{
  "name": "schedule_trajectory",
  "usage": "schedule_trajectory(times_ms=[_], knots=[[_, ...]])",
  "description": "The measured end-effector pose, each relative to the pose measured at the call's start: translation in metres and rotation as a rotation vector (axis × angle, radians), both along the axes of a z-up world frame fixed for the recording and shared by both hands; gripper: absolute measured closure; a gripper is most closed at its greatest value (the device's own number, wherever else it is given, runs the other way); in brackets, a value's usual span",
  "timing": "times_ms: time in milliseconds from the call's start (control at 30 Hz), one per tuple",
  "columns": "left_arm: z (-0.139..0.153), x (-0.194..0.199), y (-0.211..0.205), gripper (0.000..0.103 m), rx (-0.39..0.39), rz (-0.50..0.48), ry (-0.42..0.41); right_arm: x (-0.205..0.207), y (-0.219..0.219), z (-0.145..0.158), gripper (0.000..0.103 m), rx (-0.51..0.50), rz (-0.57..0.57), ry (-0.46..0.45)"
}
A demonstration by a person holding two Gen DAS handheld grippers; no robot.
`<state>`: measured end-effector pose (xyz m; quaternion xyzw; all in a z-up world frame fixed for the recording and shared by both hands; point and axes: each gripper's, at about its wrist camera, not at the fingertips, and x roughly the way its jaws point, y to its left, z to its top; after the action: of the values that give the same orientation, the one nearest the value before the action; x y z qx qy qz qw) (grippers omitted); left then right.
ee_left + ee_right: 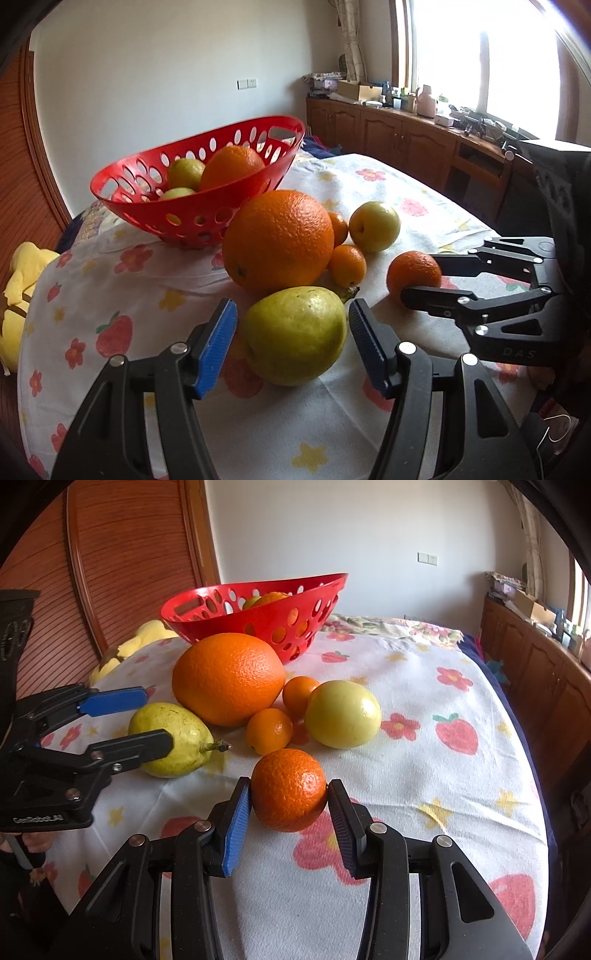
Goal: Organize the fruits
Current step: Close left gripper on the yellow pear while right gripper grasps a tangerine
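A green pear (295,334) lies on the flowered cloth between the open fingers of my left gripper (293,325); the pads stand a little off its sides. It also shows in the right wrist view (173,734). My right gripper (289,801) has both pads touching a small mandarin (289,788), seen also in the left wrist view (413,271). A large orange (279,242), two small mandarins (347,266) and a yellow-green apple (375,226) lie behind. A red perforated basket (147,218) holds an orange and green fruits.
The flowered cloth (424,775) covers a raised surface that drops off at the left and right. A yellow plush toy (18,291) lies off the left edge. Wooden cabinets (406,147) with clutter run under the window at the right.
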<state>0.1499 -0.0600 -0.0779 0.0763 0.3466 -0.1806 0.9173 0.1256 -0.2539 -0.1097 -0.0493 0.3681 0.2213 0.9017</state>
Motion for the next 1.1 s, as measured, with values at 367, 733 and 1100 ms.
schedule_trajectory(times_ms=[367, 733, 1100], knots=[[-0.007, 0.011, -0.004, 0.038, 0.001, -0.009, 0.046, 0.000, 0.000, 0.000, 0.060, 0.002, 0.000, 0.002], [-0.016, 0.013, -0.005, 0.037, 0.022, -0.016, 0.078, -0.001, 0.000, -0.001, 0.060, 0.002, 0.000, 0.002], [-0.017, 0.008, -0.004, 0.038, 0.028, -0.022, 0.080, -0.001, -0.001, -0.003, 0.060, 0.000, 0.001, 0.010]])
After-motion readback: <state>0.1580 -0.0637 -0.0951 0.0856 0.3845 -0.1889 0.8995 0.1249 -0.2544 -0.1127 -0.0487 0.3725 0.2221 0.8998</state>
